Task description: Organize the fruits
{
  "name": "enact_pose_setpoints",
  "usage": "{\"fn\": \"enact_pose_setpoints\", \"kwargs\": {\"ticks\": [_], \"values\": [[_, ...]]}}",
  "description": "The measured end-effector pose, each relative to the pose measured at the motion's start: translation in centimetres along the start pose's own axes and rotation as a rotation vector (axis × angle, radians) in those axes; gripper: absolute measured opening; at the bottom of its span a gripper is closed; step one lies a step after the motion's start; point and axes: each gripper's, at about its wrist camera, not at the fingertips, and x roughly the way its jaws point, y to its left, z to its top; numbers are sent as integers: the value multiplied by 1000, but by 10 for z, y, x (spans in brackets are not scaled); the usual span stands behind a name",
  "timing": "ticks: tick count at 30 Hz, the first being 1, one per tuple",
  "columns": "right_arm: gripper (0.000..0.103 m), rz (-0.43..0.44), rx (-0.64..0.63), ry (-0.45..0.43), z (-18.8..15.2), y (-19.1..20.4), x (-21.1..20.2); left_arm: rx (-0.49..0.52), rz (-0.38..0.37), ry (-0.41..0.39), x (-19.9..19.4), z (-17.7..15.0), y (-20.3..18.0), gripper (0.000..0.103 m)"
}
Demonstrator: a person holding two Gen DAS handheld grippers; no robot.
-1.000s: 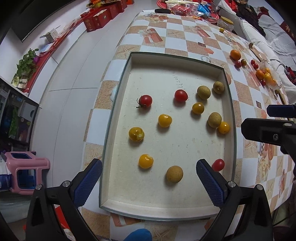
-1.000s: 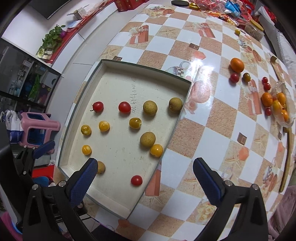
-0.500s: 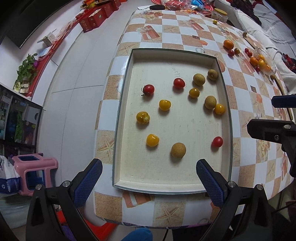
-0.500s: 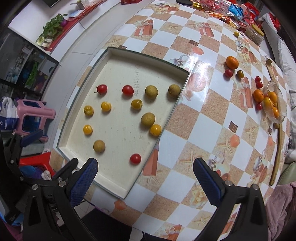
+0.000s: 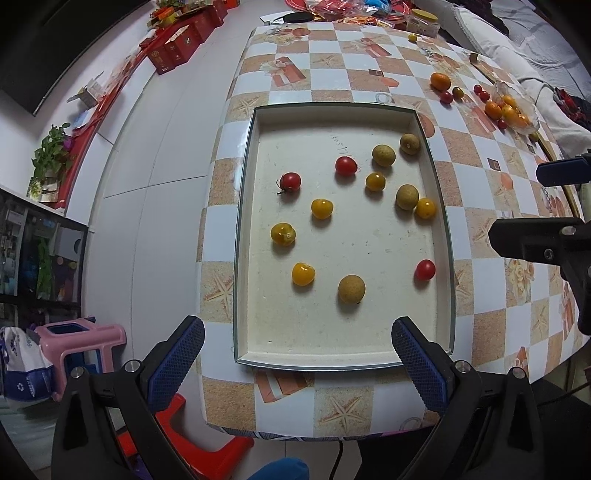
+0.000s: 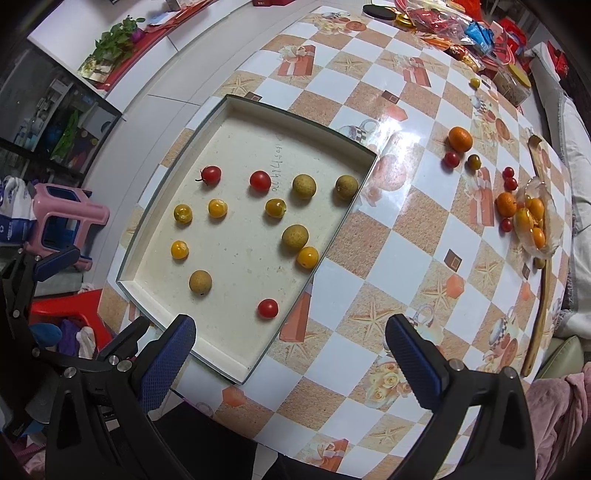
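A shallow white tray [image 5: 343, 358] [image 6: 236, 107] lies on the checkered table and holds several small fruits: red cherry tomatoes [image 5: 424, 269] [image 6: 267, 308], yellow tomatoes [image 5: 303, 274] [image 6: 180, 249] and brown longans [image 5: 351, 289] [image 6: 200, 282]. My left gripper [image 5: 295, 365] is open and empty, held high over the tray's near edge. My right gripper [image 6: 290, 360] is open and empty, above the tray's near right corner. The right gripper also shows at the right edge of the left wrist view [image 5: 546, 243].
More fruit lies loose on the far right of the table: an orange [image 6: 460, 138], small tomatoes [image 6: 451, 159] and a glass dish of oranges [image 6: 535, 221]. A wooden spoon [image 6: 540, 295] lies beside it. Snack packets [image 6: 454, 22] sit at the far end. A pink stool [image 5: 85, 343] stands on the floor to the left.
Both grippers have risen and pulled back from the tray, so the tray and fruits look smaller and the table's near edge shows. Both stay open. No fruit moved.
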Motion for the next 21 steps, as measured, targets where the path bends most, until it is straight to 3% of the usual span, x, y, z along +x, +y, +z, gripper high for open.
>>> {"fn": "enact_pose_setpoints", "kwargs": {"ticks": [21], "values": [[103, -32, -74, -1, 4, 6, -5, -23, -23, 24, -1, 3, -7, 102]]}}
